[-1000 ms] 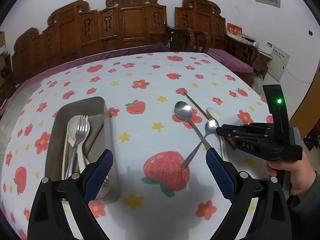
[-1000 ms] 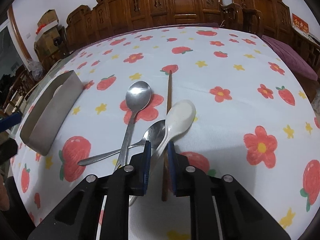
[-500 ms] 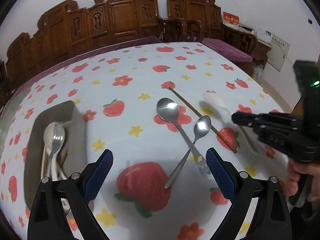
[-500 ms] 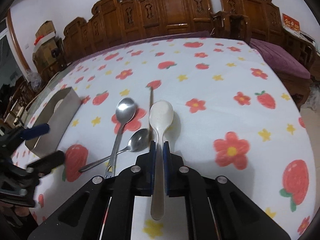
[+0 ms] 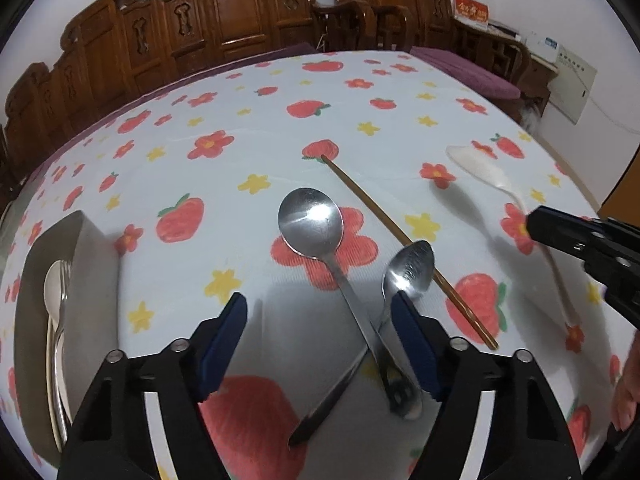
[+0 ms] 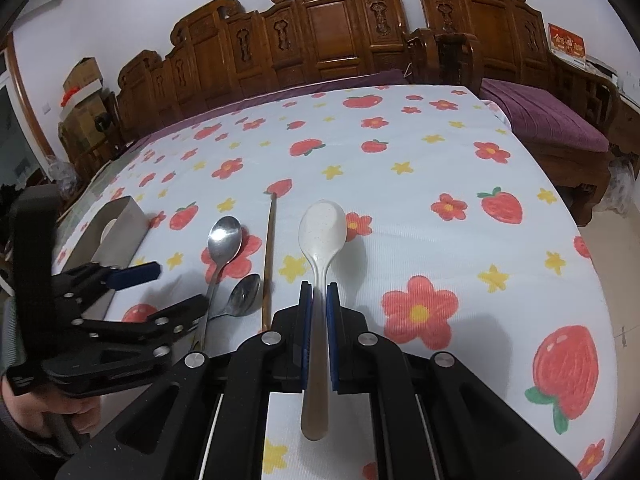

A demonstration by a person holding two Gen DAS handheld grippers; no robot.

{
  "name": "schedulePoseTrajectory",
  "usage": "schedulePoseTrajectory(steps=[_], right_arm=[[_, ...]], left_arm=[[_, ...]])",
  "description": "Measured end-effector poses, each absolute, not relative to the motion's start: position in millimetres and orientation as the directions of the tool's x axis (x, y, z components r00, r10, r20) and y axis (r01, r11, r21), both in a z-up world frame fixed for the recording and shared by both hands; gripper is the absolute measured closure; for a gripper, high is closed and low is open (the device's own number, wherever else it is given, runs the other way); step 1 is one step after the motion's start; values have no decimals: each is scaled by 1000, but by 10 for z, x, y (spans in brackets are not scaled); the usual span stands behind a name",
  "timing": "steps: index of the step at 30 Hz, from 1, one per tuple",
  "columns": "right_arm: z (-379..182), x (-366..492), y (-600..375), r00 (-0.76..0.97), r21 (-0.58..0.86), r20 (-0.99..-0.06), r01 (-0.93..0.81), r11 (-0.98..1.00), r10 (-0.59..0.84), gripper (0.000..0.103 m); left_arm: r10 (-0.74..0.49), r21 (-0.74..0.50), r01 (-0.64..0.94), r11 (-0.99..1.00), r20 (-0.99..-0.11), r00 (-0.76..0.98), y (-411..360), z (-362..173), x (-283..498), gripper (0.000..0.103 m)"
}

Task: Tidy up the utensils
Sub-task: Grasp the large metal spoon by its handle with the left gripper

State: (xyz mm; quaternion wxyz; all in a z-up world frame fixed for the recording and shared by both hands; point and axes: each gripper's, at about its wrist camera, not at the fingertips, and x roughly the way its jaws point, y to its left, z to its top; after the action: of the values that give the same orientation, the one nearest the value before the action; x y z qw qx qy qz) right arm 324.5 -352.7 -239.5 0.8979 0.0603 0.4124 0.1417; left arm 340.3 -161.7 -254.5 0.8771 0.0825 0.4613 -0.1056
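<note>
My right gripper [image 6: 319, 292] is shut on the handle of the white spoon [image 6: 323, 228], which hangs a little above the strawberry-print cloth with its bowl pointing forward. That white spoon [image 5: 480, 168] also shows at the right of the left wrist view. My left gripper [image 5: 318, 300] hovers low over two crossed steel spoons, its jaws closing. The handles of the large spoon [image 5: 311, 222] and the small spoon [image 5: 408, 268] lie between the fingers, close to the right pad [image 5: 412, 336], with no pad pressing on them. A brown chopstick [image 5: 400, 240] lies just right of them.
A metal tray [image 5: 92, 264] at the left holds a fork and other cutlery [image 5: 54, 300]. Carved wooden chairs [image 6: 332, 28] line the table's far side, and a purple-cushioned bench [image 6: 552, 124] stands at the right. A person's hand [image 6: 40, 408] holds the left gripper.
My left gripper has moved right and down from beside the tray to the crossed steel spoons, and its jaws have narrowed. My right gripper has shut on the white spoon and lifted it.
</note>
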Motion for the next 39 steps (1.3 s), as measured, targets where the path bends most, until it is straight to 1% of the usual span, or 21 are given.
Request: schedulePoseTrajectory(steps=[3, 4, 9, 11, 13, 15, 35, 36, 37, 39], right_arm=[[-2395, 3245, -3530, 619, 233, -721, -205, 951, 311, 94], [-2393, 3243, -3531, 619, 234, -721, -205, 950, 311, 94], [-2386, 3247, -3530, 618, 241, -719, -206, 948, 317, 94], [-2384, 3247, -3528, 619, 241, -719, -206, 948, 317, 94], [-2386, 3249, -3528, 618, 241, -719, -208, 948, 318, 94], [-2383, 3247, -3515, 617, 240, -720, -209, 948, 319, 94], [-2379, 3221, -3452, 614, 236, -721, -218, 947, 321, 94], [-2381, 3224, -3455, 614, 236, -721, -218, 947, 321, 94], [-2382, 3219, -3447, 613, 236, -722, -219, 947, 321, 94], [-2379, 3219, -3450, 613, 236, -722, -219, 947, 322, 94]], left_arm=[[-91, 55, 249, 967, -836, 541, -1642, -2586, 3486, 42], [-94, 46, 244, 969, -842, 531, -1647, -2605, 3522, 46], [-96, 33, 236, 971, -853, 514, -1681, -2652, 3587, 55], [-100, 37, 250, 968, -851, 515, -1725, -2645, 3575, 64], [-98, 47, 261, 964, -852, 515, -1760, -2640, 3568, 80], [-105, 33, 259, 965, -859, 501, -1768, -2634, 3565, 92], [-90, 37, 247, 968, -871, 484, -1684, -2630, 3580, 91], [-89, 37, 246, 969, -871, 483, -1684, -2631, 3579, 92], [-95, 32, 249, 968, -872, 481, -1685, -2633, 3579, 96], [-93, 36, 250, 968, -871, 483, -1691, -2633, 3575, 97]])
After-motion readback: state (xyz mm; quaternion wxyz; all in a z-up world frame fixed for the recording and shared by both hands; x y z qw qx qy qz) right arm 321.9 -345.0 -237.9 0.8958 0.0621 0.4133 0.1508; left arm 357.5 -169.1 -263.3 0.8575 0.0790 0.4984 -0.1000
